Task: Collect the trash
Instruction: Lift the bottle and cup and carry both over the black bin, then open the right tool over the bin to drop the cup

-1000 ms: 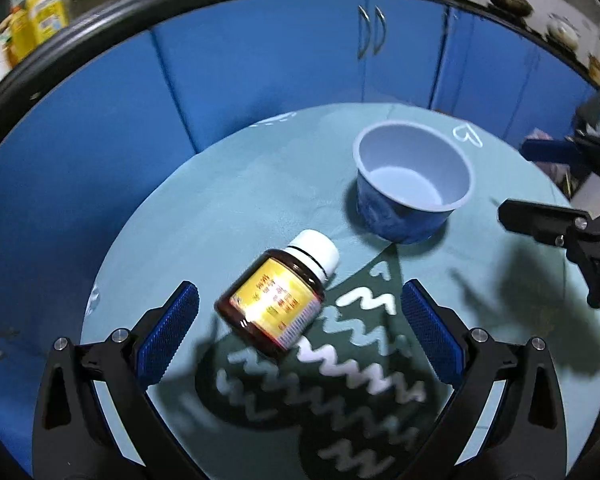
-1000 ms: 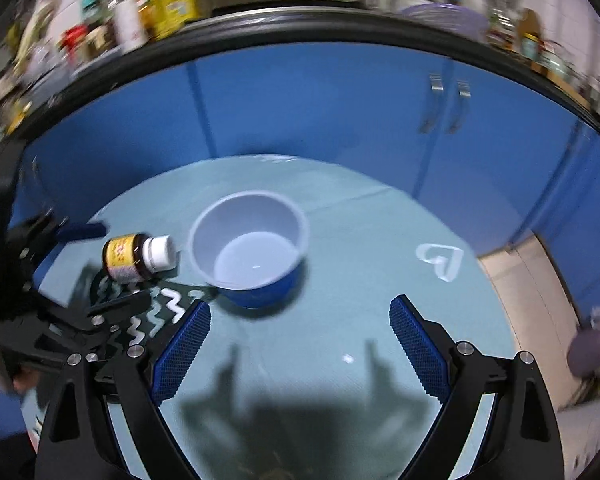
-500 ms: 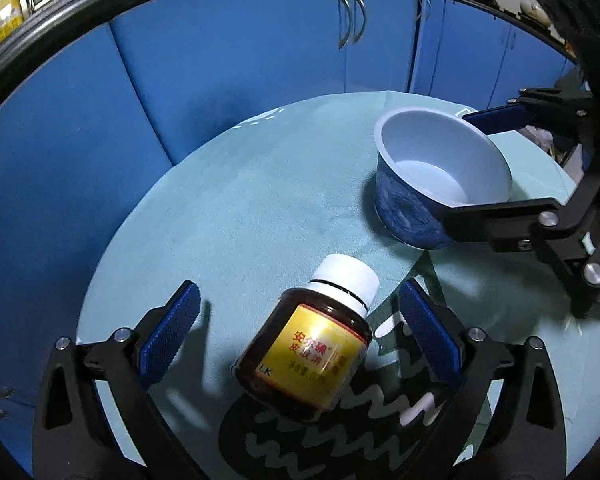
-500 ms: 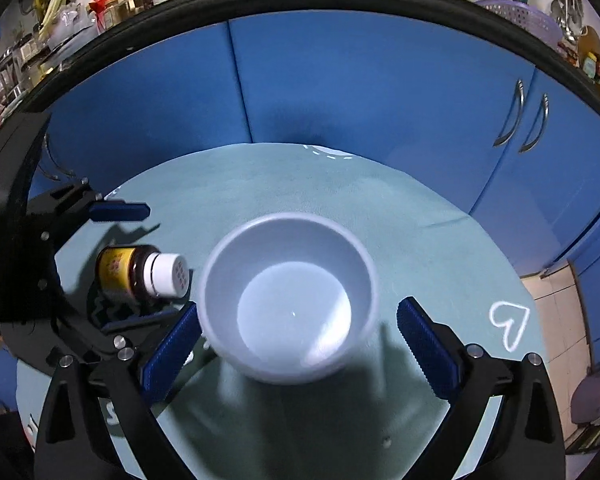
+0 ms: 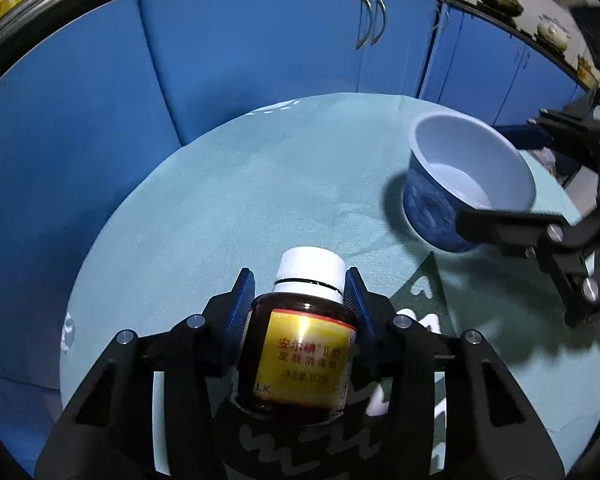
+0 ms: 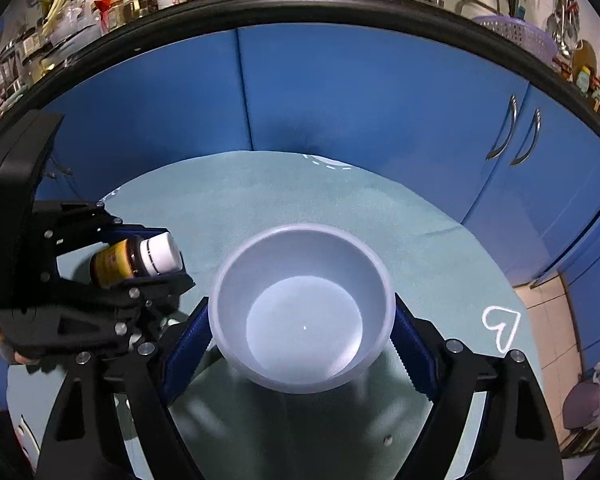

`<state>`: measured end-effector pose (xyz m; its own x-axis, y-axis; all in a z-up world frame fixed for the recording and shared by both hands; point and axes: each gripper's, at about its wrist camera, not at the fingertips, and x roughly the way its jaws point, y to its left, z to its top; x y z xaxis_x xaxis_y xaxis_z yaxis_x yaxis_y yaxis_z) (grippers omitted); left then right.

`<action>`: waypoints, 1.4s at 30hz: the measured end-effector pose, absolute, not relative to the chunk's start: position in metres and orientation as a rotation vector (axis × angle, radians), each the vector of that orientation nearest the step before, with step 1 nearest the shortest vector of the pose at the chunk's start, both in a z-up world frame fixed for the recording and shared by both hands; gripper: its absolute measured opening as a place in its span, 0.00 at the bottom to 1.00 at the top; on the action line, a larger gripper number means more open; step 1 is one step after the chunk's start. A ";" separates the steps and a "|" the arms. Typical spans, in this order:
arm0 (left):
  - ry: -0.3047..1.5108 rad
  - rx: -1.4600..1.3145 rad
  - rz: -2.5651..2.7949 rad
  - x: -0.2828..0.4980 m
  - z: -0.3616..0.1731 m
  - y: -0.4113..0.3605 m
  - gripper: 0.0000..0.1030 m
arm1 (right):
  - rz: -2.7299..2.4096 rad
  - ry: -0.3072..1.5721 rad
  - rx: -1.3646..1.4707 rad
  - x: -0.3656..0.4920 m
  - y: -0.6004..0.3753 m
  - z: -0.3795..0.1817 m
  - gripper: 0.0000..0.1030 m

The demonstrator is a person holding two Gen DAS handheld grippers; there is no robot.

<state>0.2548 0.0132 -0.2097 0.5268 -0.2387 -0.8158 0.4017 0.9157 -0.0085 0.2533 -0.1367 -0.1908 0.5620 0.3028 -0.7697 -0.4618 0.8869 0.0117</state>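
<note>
Since a second ago both claws have closed in: the left claw (image 5: 300, 292), then spread wide around the lying bottle, now has its blue pads pressed against the brown bottle (image 5: 302, 354) at its shoulders, and the right claw (image 6: 302, 332), which hung open short of the bowl, now brackets the pale bowl (image 6: 302, 308).

On the left, the bottle is clamped between nearly closed jaws. Its long axis runs along the fingers, white cap pointing forward and away from the wrist, yellow label facing up. From the right wrist view it looks raised a little off the round teal tabletop (image 5: 260, 184), though that is hard to be sure of.

To the right, the bowl sits upright, mouth up and bare inside, with a pad just beside or touching each side of its rim; whether the grip has bitten I cannot tell.

By my reading, the collecting is barely begun: one piece is secured, one is about to be, and nothing has reached a bin.
</note>
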 end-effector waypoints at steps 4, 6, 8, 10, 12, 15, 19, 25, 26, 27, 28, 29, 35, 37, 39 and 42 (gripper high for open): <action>0.933 0.176 -0.369 0.247 -0.204 0.011 0.46 | 0.451 0.850 -0.187 0.237 -0.143 -0.183 0.79; 0.925 0.181 -0.362 0.241 -0.197 0.006 0.45 | 0.442 0.844 -0.185 0.229 -0.148 -0.180 0.79; 0.918 0.182 -0.368 0.236 -0.191 0.001 0.45 | 0.432 0.839 -0.178 0.220 -0.155 -0.175 0.79; 0.901 0.192 -0.375 0.229 -0.182 -0.006 0.45 | 0.419 0.833 -0.171 0.214 -0.162 -0.171 0.79; 0.885 0.203 -0.383 0.224 -0.174 -0.014 0.45 | 0.404 0.822 -0.158 0.204 -0.173 -0.165 0.79; 0.863 0.218 -0.397 0.214 -0.163 -0.026 0.45 | 0.380 0.807 -0.144 0.191 -0.189 -0.155 0.79; 0.835 0.242 -0.419 0.204 -0.149 -0.045 0.45 | 0.347 0.783 -0.132 0.173 -0.209 -0.145 0.79; 0.799 0.296 -0.458 0.186 -0.132 -0.078 0.45 | 0.296 0.748 -0.115 0.146 -0.241 -0.128 0.79; 0.793 0.306 -0.465 0.183 -0.129 -0.084 0.45 | 0.288 0.743 -0.111 0.142 -0.247 -0.126 0.79; 0.789 0.312 -0.471 0.180 -0.127 -0.090 0.45 | 0.279 0.738 -0.104 0.137 -0.254 -0.124 0.79; 0.784 0.319 -0.477 0.177 -0.125 -0.096 0.45 | 0.272 0.735 -0.100 0.134 -0.259 -0.122 0.79; 0.780 0.323 -0.483 0.175 -0.123 -0.100 0.45 | 0.262 0.730 -0.097 0.128 -0.266 -0.120 0.79; 0.749 0.384 -0.544 0.151 -0.112 -0.145 0.45 | 0.209 0.710 -0.072 0.099 -0.300 -0.116 0.79; 0.739 0.407 -0.562 0.143 -0.111 -0.160 0.45 | 0.187 0.703 -0.056 0.088 -0.315 -0.115 0.79; 0.732 0.430 -0.584 0.135 -0.110 -0.178 0.45 | 0.166 0.697 -0.039 0.078 -0.331 -0.113 0.79; 0.721 0.460 -0.614 0.124 -0.108 -0.201 0.45 | 0.138 0.686 -0.018 0.063 -0.351 -0.112 0.79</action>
